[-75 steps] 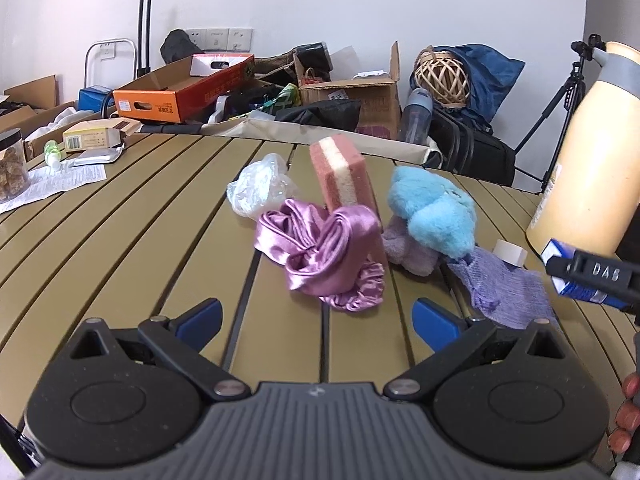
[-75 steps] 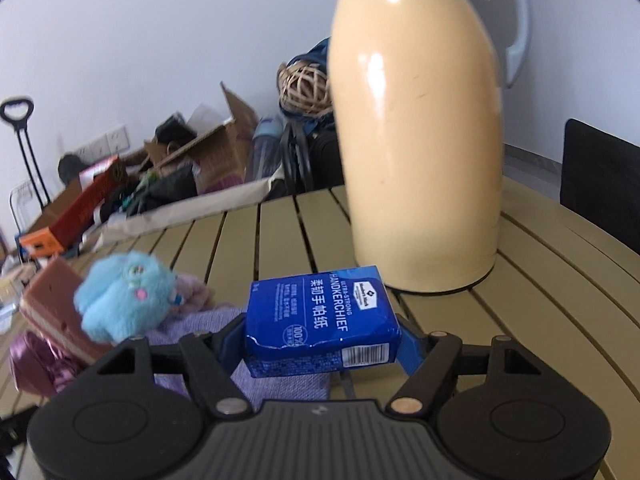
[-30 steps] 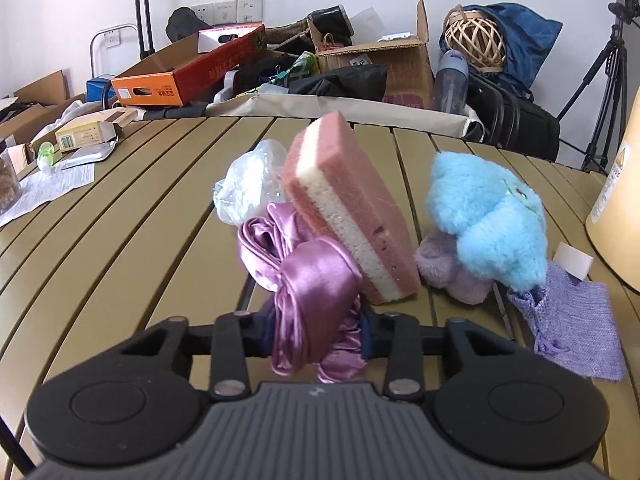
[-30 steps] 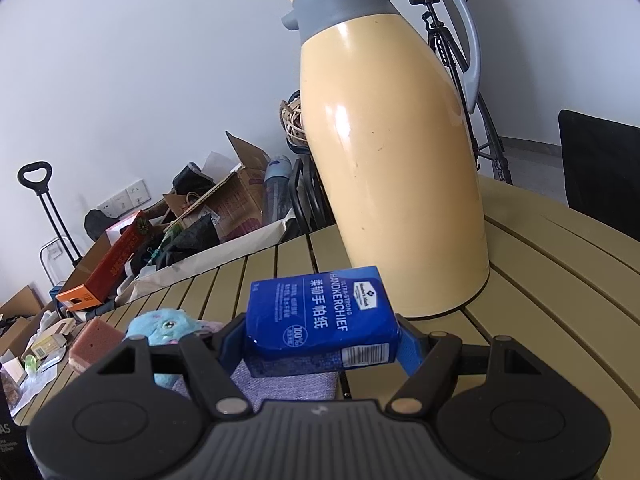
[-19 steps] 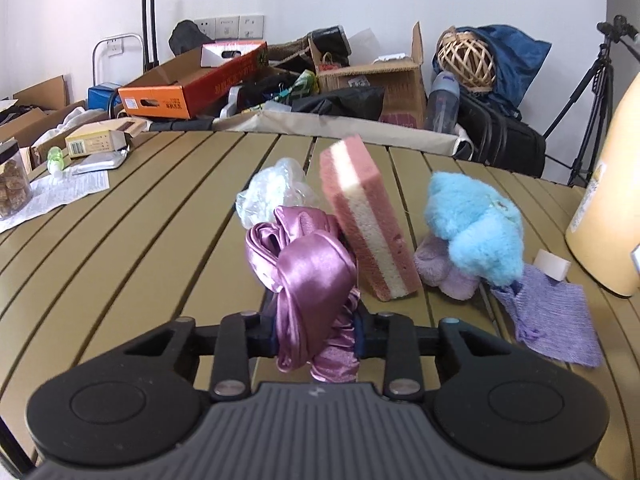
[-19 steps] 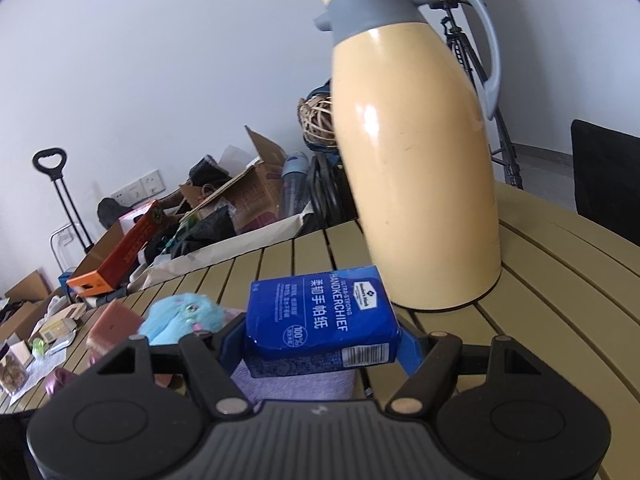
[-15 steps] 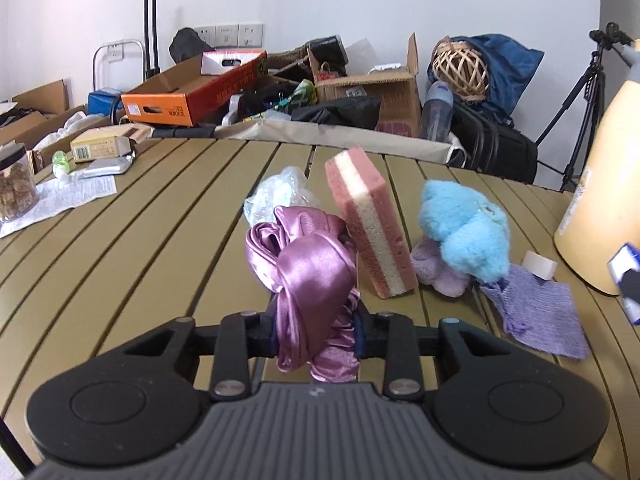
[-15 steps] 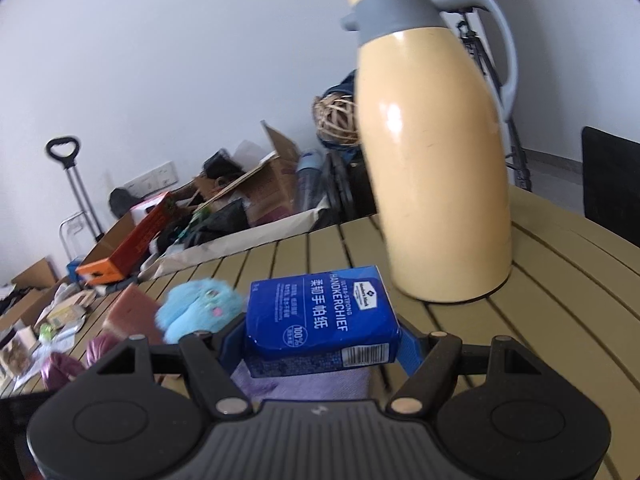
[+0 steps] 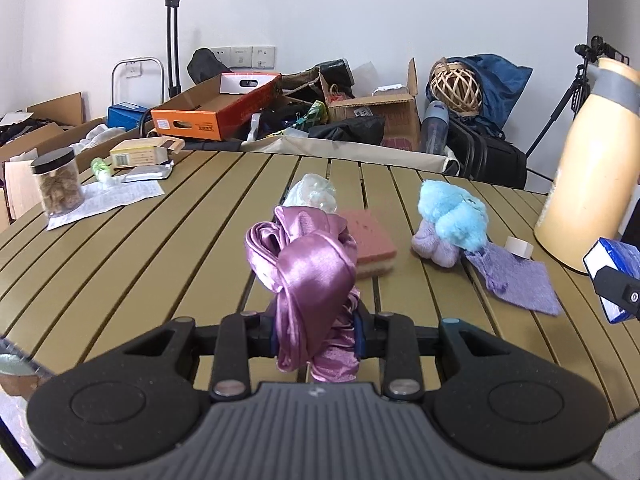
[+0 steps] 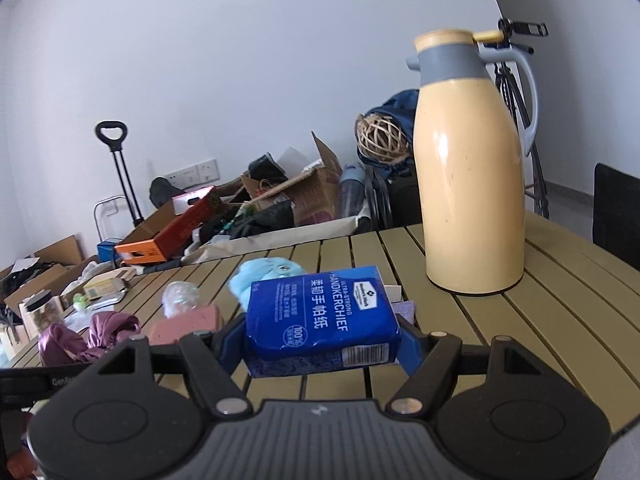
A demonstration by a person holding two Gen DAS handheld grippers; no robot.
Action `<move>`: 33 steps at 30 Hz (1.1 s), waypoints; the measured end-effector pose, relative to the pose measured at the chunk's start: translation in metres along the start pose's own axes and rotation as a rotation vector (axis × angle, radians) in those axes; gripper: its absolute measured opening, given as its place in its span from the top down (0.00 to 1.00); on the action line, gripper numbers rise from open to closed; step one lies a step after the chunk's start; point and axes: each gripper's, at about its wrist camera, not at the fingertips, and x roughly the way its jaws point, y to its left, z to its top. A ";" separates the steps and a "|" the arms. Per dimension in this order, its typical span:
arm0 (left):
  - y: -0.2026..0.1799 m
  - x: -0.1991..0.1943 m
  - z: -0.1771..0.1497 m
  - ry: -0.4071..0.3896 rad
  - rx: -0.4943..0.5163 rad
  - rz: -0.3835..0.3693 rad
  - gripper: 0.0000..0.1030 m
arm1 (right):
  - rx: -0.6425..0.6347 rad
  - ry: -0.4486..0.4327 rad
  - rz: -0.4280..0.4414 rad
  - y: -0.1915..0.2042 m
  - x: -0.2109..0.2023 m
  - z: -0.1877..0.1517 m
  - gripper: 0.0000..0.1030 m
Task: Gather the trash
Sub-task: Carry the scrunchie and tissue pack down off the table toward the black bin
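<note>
Glossy purple satin cloth (image 9: 308,268), bunched in soft folds, is pinched between the pressed-together fingers of the left tool (image 9: 316,334), raised above the olive slatted worktop (image 9: 140,248). The right tool (image 10: 320,346) clamps a blue plastic-wrapped handkerchief tissue pack (image 10: 320,316) across its width. At twelve o'clock from the cloth lies a pink-and-cream porous sponge (image 9: 372,242) lying flat and a crumpled clear plastic bag (image 9: 312,196); at two o'clock a fluffy sky-blue plush toy (image 9: 452,218), a lilac woven pouch (image 9: 516,280) and a smooth cream thermos jug (image 10: 468,184). Cardboard boxes (image 9: 372,116) and bags crowd the white wall behind. The jug is cropped in the left view; the plush toy sits half hidden behind the pack.
</note>
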 end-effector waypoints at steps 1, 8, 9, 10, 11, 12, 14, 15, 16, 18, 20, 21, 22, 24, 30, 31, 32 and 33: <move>0.002 -0.006 -0.002 -0.002 -0.001 -0.002 0.68 | -0.001 -0.005 0.004 0.001 -0.007 -0.002 0.30; 0.015 -0.041 -0.020 -0.013 -0.008 -0.022 0.68 | -0.020 -0.017 0.014 0.006 -0.043 -0.020 0.30; 0.017 -0.046 -0.023 -0.013 -0.010 -0.025 0.68 | -0.022 -0.018 0.014 0.007 -0.047 -0.023 0.30; 0.018 -0.051 -0.026 -0.014 -0.012 -0.029 0.68 | -0.026 -0.018 0.014 0.007 -0.052 -0.026 0.30; 0.021 -0.057 -0.029 -0.016 -0.015 -0.036 0.68 | -0.029 -0.019 0.015 0.008 -0.056 -0.029 0.30; 0.022 -0.062 -0.032 -0.017 -0.016 -0.040 0.68 | -0.033 -0.018 0.015 0.008 -0.061 -0.032 0.30; 0.024 -0.072 -0.038 -0.023 -0.008 -0.049 0.68 | -0.039 -0.016 0.015 0.008 -0.069 -0.038 0.30; 0.025 -0.077 -0.041 -0.024 -0.005 -0.053 0.68 | -0.044 -0.014 0.016 0.009 -0.073 -0.041 0.30; 0.026 -0.082 -0.045 -0.025 -0.001 -0.057 0.68 | -0.049 -0.011 0.016 0.009 -0.075 -0.044 0.30; 0.027 -0.089 -0.052 -0.024 0.002 -0.066 0.68 | -0.065 -0.005 0.018 0.011 -0.081 -0.051 0.30; 0.029 -0.098 -0.060 -0.026 0.002 -0.073 0.68 | -0.088 0.000 0.022 0.014 -0.088 -0.058 0.30; 0.029 -0.102 -0.064 -0.026 0.004 -0.078 0.68 | -0.099 0.003 0.023 0.015 -0.091 -0.061 0.30; 0.029 -0.105 -0.068 -0.024 0.006 -0.083 0.68 | -0.108 0.005 0.023 0.018 -0.095 -0.064 0.30; 0.030 -0.112 -0.077 -0.022 0.012 -0.092 0.68 | -0.123 0.008 0.025 0.020 -0.101 -0.071 0.30; 0.034 -0.126 -0.098 -0.002 0.033 -0.109 0.68 | -0.157 0.047 0.036 0.027 -0.115 -0.092 0.30; 0.034 -0.128 -0.102 0.002 0.035 -0.112 0.68 | -0.164 0.055 0.037 0.028 -0.116 -0.096 0.30; 0.035 -0.129 -0.106 0.008 0.036 -0.115 0.68 | -0.172 0.062 0.035 0.030 -0.117 -0.099 0.30; 0.036 -0.130 -0.110 0.013 0.034 -0.117 0.68 | -0.181 0.070 0.034 0.031 -0.119 -0.103 0.30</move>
